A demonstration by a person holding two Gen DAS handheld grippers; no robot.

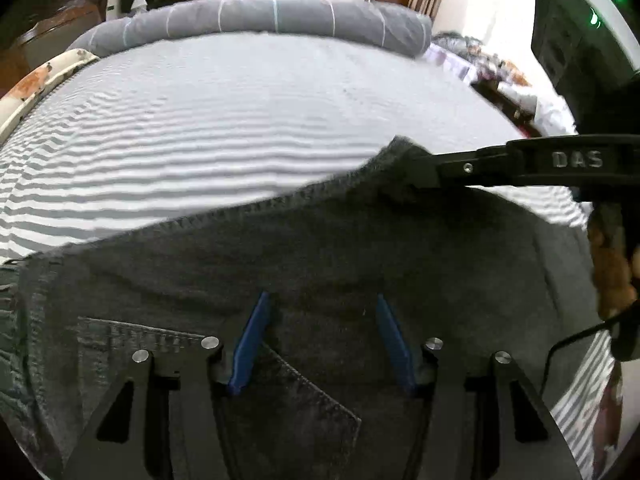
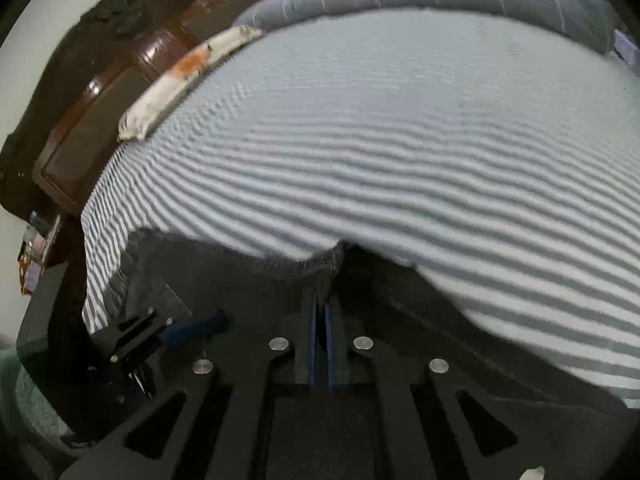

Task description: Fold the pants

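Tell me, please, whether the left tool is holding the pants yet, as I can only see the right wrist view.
Observer: Not yet. The left wrist view shows the left tool open, with its fingers apart above the pants and pinching nothing.
Operator: What lies under it?
Observer: A stitched back pocket shows between its fingers.
Operator: And where exactly has my right tool gripped?
Observer: The right tool is shut on the far corner of the pants, where the stitched edge ends against the striped sheet.
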